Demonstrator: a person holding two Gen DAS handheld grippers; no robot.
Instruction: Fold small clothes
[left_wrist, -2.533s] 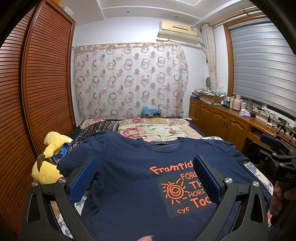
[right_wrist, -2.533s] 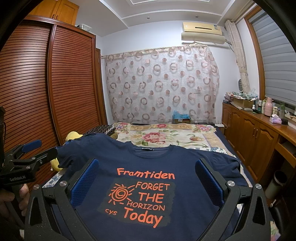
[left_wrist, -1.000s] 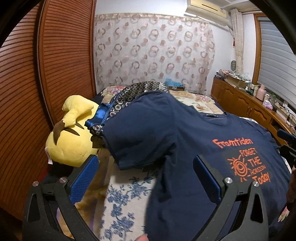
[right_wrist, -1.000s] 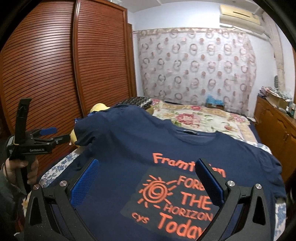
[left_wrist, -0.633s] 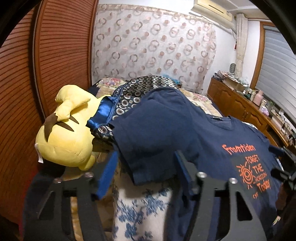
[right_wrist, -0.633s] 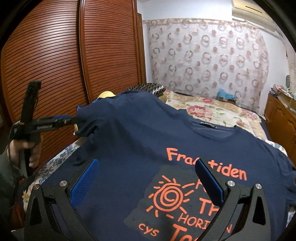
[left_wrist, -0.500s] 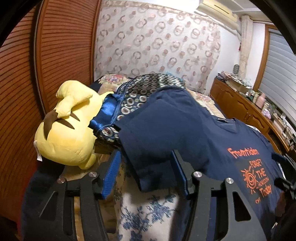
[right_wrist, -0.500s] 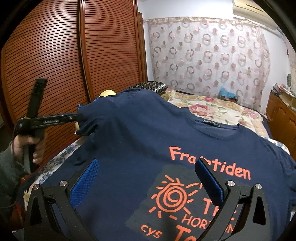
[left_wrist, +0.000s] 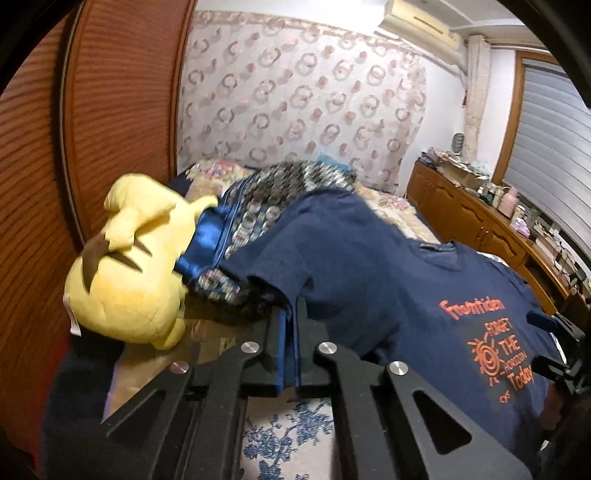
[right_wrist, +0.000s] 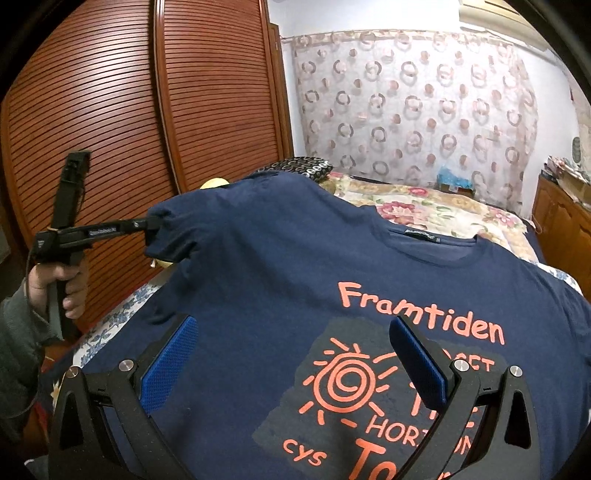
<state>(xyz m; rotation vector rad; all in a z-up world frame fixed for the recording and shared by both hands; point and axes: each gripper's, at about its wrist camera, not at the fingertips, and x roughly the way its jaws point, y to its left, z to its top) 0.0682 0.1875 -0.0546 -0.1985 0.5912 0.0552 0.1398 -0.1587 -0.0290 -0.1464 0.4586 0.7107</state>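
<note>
The left gripper (left_wrist: 290, 325) is pinching the edge of the sleeve of the dark blue T-shirt (right_wrist: 295, 280). Its fingers (left_wrist: 279, 332) have just been closing, and now they are squeezed together on the cloth. In the right wrist view, a hand (right_wrist: 61, 284) is holding this gripper out to the side, and its tip is biting the sleeve end.

The right gripper (right_wrist: 291, 354) is hanging over the front of the shirt. Its blue fingers (right_wrist: 170, 363) are standing wide apart and are not holding anything.

The T-shirt is lying spread out on the bed (left_wrist: 291, 435), front side up. A yellow plush toy (left_wrist: 129, 273) is lying just beside the sleeve.

A second ago the left fingers were wide open with the sleeve lying between them. The right gripper was open then too, and it is now sitting closer to the print.

Orange letters on the shirt are saying "Framtiden", then "THE", "HORIZON" and "Today", with "cys" beside a swirly sun. "FORGET" is partly hidden behind a finger in the right wrist view.
</note>
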